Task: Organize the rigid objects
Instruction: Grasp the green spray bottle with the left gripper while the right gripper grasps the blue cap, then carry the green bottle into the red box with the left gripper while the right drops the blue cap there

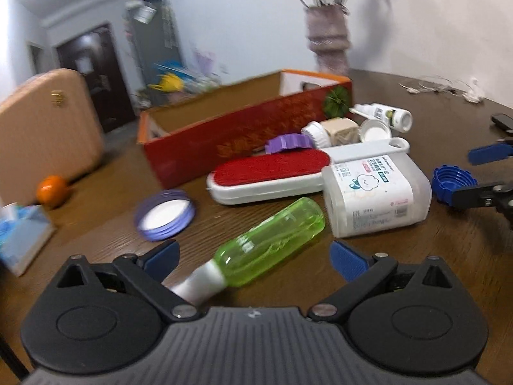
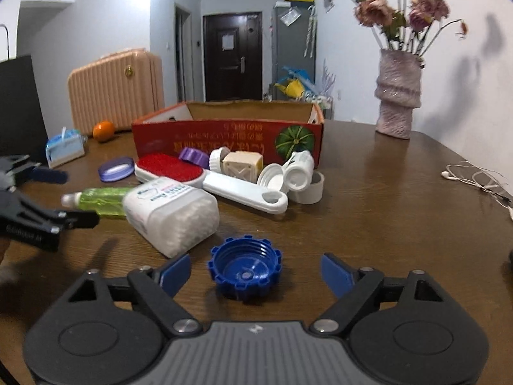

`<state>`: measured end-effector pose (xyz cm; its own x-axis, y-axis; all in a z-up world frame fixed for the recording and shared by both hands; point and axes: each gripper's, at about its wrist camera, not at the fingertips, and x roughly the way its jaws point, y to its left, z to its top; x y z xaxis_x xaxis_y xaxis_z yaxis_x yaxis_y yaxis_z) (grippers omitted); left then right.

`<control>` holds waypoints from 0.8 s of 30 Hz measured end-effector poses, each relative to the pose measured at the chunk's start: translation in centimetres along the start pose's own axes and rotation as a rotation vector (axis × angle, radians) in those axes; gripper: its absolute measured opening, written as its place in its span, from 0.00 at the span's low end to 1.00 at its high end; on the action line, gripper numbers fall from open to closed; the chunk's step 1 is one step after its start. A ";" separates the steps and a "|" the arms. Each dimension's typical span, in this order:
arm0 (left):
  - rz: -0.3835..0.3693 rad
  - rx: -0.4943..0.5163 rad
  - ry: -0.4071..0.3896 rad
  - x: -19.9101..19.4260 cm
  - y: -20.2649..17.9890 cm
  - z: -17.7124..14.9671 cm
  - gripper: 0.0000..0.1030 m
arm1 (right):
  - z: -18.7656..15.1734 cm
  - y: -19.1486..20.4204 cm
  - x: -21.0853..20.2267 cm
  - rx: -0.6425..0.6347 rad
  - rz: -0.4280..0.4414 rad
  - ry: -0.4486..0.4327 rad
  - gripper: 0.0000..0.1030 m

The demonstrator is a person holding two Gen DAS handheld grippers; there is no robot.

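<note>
Fingers first: on our right gripper (image 2: 253, 272) the blue fingers (image 2: 174, 272) stand wide apart, one on each side of the blue cap (image 2: 245, 269). They do not touch it, so we hold nothing there. No earlier picture lets us say more about them.

Our left gripper (image 1: 253, 261) is wide open too. The green bottle (image 1: 272, 240) lies on its side between its fingers, white neck pointing near us. The pads do not press it.

A little farther out, the white tub (image 2: 171, 211) full of cotton lies on its side, just right of the green bottle. Behind it we see the red brush (image 2: 170, 168) with its long white handle, then a purple lid (image 2: 116, 168), a purple ring, a wooden block (image 2: 242, 166) and some small white bottles and caps, all close together on the desk (image 2: 384, 224).

Farthest is the red box (image 2: 224, 141). What we can see of its inside looks bare.

So we think the job has hardly started. Nearly everything is out on the desk and may need to go in the box.

The blue cap is round, hard and bumpy at the edge, open side up.
</note>
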<state>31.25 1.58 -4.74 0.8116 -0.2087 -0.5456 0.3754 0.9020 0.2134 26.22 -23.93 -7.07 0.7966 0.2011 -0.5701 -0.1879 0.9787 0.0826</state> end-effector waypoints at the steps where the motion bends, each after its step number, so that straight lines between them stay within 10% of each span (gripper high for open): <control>1: -0.034 0.007 0.016 0.9 0.4 0.3 0.89 | 0.2 0.0 0.5 -0.010 0.007 0.010 0.78; 14: -0.094 -0.022 0.107 3.4 0.6 1.3 0.38 | 1.0 -0.7 1.8 -0.010 0.062 0.049 0.52; 24: 0.008 -0.166 0.083 -0.2 0.0 -0.2 0.31 | 0.0 -0.4 -3.0 -0.024 0.050 -0.009 0.52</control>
<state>31.03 1.66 -4.81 0.7719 -0.1755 -0.6111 0.2844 0.9549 0.0851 23.94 -24.90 -5.39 0.7911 0.2502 -0.5582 -0.2411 0.9662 0.0914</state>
